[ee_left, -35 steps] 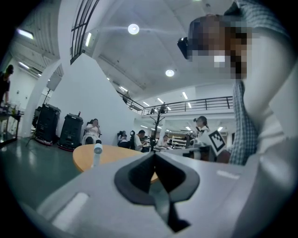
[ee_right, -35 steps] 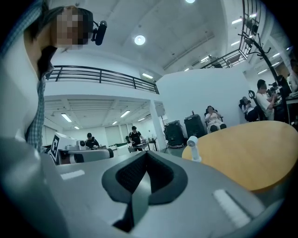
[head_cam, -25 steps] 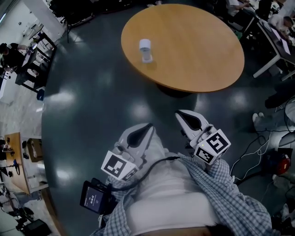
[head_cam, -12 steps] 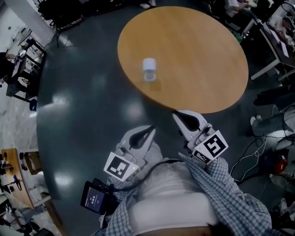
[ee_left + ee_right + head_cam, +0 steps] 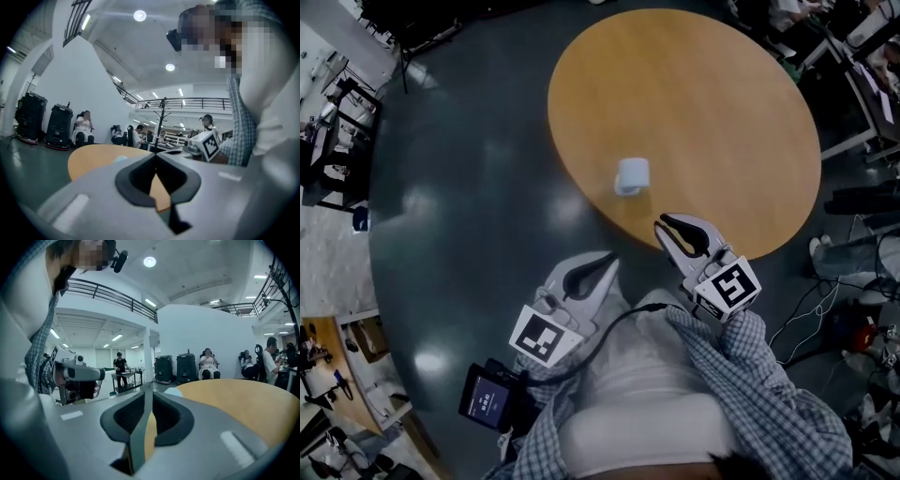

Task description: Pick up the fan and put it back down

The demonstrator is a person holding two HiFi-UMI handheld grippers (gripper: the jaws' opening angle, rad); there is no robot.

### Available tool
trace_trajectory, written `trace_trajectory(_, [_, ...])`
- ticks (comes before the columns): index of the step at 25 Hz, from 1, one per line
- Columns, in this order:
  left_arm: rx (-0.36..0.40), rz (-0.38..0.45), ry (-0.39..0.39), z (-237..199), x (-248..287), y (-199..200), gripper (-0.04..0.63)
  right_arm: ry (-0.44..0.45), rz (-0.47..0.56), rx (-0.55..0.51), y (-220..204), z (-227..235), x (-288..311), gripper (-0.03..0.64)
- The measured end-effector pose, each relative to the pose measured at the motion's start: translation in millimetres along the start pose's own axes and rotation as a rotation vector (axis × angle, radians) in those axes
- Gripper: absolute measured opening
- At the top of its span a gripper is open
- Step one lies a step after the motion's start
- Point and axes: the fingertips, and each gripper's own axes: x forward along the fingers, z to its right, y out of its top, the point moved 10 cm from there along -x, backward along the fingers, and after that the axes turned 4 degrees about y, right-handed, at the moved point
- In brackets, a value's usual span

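We have come closer to the table [image 5: 722, 112]. In the head view the fan [image 5: 633, 175] now stands much nearer to us, just ahead of the right gripper [image 5: 664, 225]. Its tips have passed from above the floor [image 5: 478, 197] to above the table's edge. The left gripper [image 5: 609, 257] has come nearer to that edge too. The right gripper's jaws, closed before, are opening, with nothing between them.

table [image 5: 722, 94]: smooth matt wood | floor [image 5: 469, 206]: glossy | fan [image 5: 632, 175]: smooth plastic | shirt [image 5: 769, 394]: woven cloth
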Motion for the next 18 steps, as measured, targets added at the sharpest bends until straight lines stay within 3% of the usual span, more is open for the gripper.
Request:
trace_trajectory(9, [-0.068,-0.028,0.041,-20,27,-7,-0.001,0.080,-0.217,-0.044,-37,47,22,0.143])
trace_trajectory(18, [-0.150,0.009,0.153,-32,28,-9,-0.001,0.164,-0.268,-0.072,-63,69,68,0.176])
